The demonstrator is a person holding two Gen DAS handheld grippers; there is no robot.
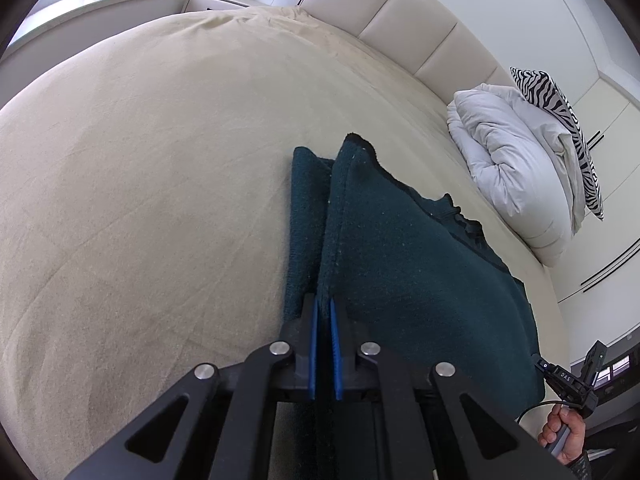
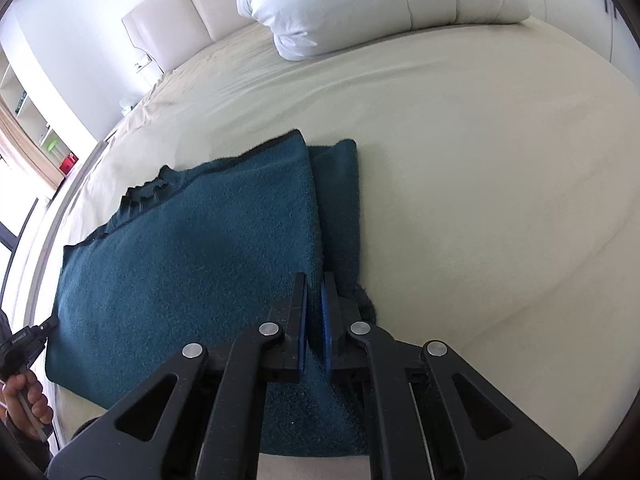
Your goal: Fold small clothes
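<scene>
Left wrist view: both grippers, left gripper (image 1: 323, 312) and right gripper (image 2: 315, 292), clench the dark teal knitted garment (image 1: 400, 248); uneven pulling could skew its fold.

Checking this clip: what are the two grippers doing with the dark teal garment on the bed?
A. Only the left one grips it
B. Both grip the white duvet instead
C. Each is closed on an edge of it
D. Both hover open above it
C: the left gripper and the right gripper each pinch a fold of the teal garment between nearly closed fingers.
</scene>
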